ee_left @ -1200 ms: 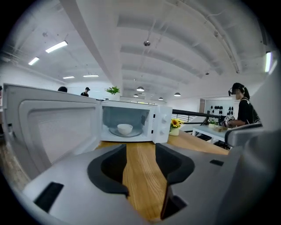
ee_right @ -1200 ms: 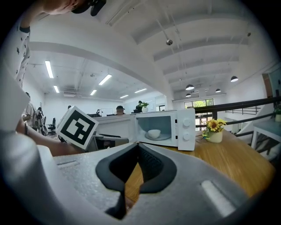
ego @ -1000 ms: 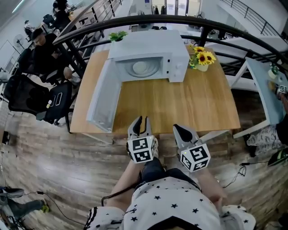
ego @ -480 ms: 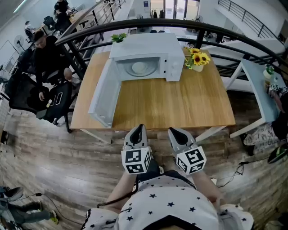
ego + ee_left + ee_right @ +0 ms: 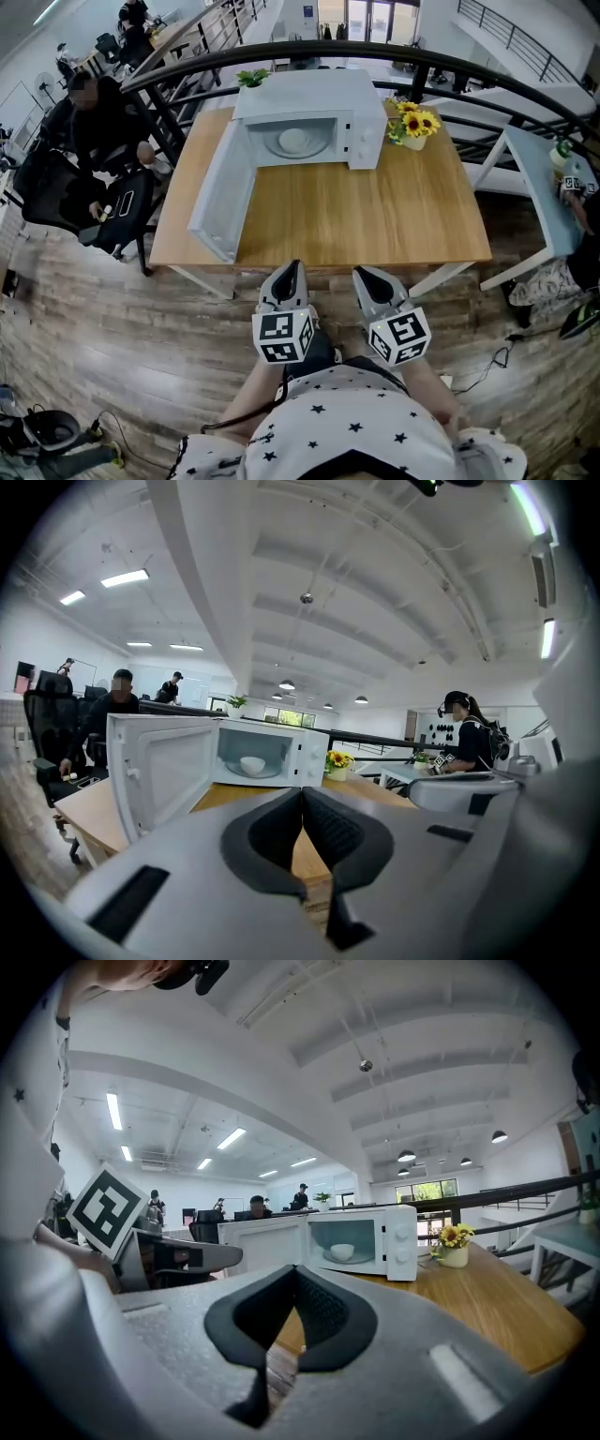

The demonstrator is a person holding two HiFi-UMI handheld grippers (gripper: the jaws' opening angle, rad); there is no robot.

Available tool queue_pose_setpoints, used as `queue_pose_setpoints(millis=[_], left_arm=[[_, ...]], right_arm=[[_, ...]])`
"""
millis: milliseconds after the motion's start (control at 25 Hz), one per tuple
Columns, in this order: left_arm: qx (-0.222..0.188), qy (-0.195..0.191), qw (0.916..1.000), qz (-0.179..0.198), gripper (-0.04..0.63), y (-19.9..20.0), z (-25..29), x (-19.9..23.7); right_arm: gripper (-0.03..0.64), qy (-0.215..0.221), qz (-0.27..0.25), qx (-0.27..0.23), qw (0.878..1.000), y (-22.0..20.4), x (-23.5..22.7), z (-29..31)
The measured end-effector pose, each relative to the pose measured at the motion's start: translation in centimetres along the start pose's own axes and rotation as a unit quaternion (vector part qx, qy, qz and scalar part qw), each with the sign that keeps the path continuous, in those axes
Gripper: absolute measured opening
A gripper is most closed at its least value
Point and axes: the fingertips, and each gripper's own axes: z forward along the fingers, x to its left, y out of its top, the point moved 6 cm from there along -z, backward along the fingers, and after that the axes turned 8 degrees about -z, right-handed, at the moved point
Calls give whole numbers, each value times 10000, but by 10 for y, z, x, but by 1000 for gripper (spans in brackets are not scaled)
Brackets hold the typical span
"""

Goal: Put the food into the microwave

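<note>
Indoors, left gripper [image 5: 292,267] and right gripper [image 5: 362,274] hold fingers together, empty, before a wooden table [image 5: 375,216] on plank flooring [image 5: 112,337].

The microwave [image 5: 309,108] stands at the desk's [image 5: 375,211] far edge, its door [image 5: 217,202] swung out left. A bowl [image 5: 292,140] sits inside. Flowers [image 5: 416,122] stand just right of it, a plant [image 5: 251,77] behind. The left claw [image 5: 289,270] and right claw [image 5: 364,276] hang side by side before the near edge.

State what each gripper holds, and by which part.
Nothing: the left gripper and right gripper are both shut, empty. The white bowl sits inside the white microwave.
</note>
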Motion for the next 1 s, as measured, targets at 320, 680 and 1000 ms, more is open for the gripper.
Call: queue_pose_setpoints(millis=[320,680,1000], left_arm=[[37,-24,10000,-36,6,-6,-1,-3],[-20,-31,10000,-71,5,-2,1,-5],[-60,54,9999,-117,6,2,5,-4]], right_arm=[[5,-25,-27,-16,10000,-2,-1,-5],[5,-53,-77,-40,9999,1,-6,-5],[5,-26,-106,-44,9999,3,-12,-2]])
